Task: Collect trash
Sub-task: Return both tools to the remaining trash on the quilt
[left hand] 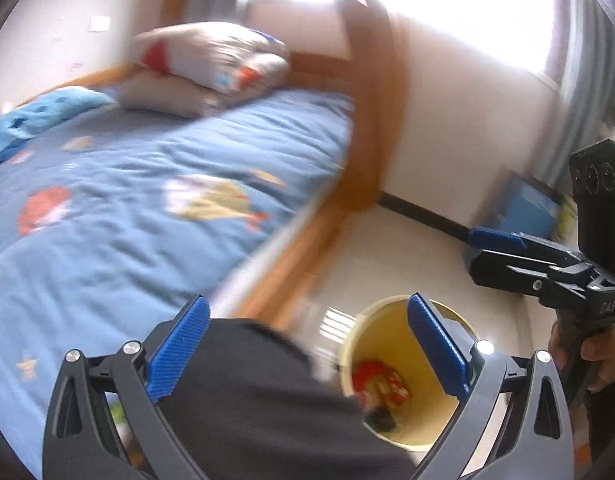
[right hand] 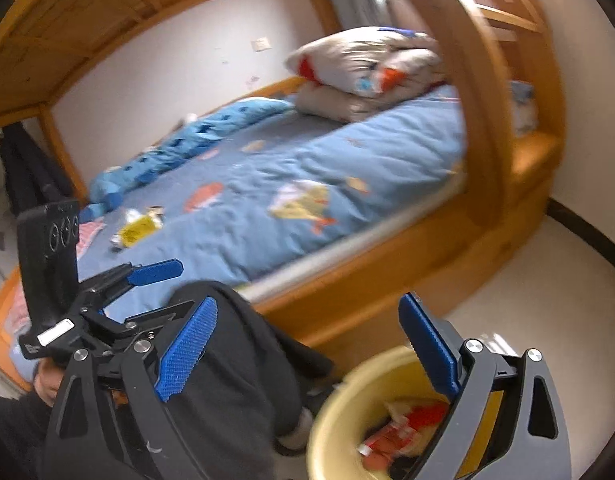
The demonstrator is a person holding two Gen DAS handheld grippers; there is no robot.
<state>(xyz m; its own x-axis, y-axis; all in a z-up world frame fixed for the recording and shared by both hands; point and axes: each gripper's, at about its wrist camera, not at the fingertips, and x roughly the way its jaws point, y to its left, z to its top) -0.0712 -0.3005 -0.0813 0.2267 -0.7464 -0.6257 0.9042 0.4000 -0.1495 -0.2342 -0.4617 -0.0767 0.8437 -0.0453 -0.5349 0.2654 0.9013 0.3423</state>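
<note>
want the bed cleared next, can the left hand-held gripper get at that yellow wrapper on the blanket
Probably yes: the left hand-held gripper is open and empty, and the yellow wrapper lies exposed on the blue blanket just beyond it.

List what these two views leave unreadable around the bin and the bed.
- Yellow bin: bottom edge of the right wrist view and the right gripper cut it; contents blurred.
- Yellow wrapper on the blue quilt: too small and blurred to identify; absent from the left wrist view.
- Left gripper: dark clothing fills its gap.

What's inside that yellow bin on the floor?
The bin holds red-and-white wrappers and something dark below them. Its bottom is covered by the trash and, in the right view, partly by a finger.
</note>
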